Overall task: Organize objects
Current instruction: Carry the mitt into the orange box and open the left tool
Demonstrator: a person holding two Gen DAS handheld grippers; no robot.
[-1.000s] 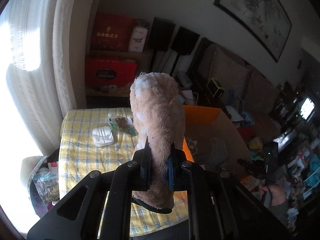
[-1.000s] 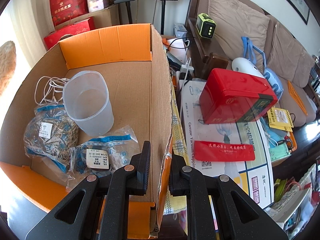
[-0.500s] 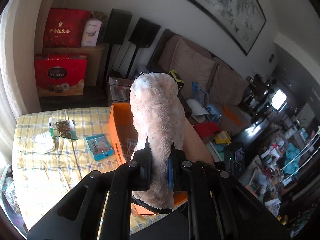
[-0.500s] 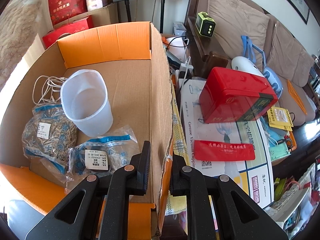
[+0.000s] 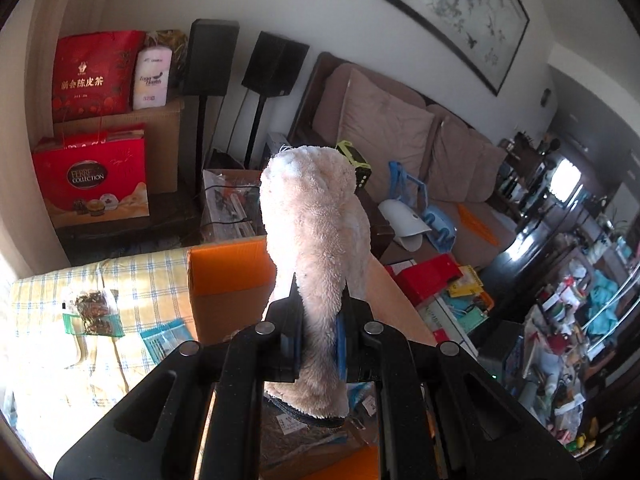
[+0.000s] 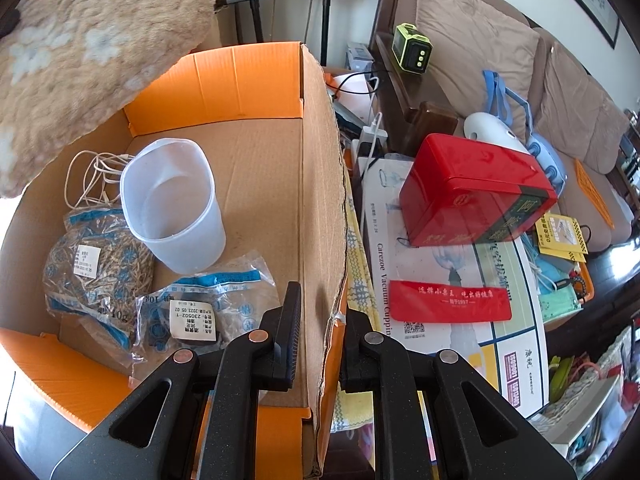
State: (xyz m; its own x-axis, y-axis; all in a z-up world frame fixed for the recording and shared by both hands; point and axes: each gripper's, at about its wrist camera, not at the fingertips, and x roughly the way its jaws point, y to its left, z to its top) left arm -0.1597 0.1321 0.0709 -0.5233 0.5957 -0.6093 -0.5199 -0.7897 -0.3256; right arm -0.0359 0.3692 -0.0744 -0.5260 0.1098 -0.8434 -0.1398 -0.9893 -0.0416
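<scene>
left gripper (image 5: 316, 330) jaws clamped, right gripper (image 6: 320, 334) jaws clamped, both angled downward

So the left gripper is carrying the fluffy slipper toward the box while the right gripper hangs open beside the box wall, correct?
Not quite. The right gripper is not open beside the wall: it is shut on the cardboard box, its jaws clamping the side wall, as the right wrist view shows. The rest holds: the left gripper grips the fluffy slipper near the box.

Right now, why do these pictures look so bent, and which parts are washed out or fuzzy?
Left wrist view: fisheye bends the room; sunlight bleaches the checked cloth. Right wrist view: same curving; the fluffy slipper, close to the lens, looks soft, while the cardboard box stays sharp.
</scene>
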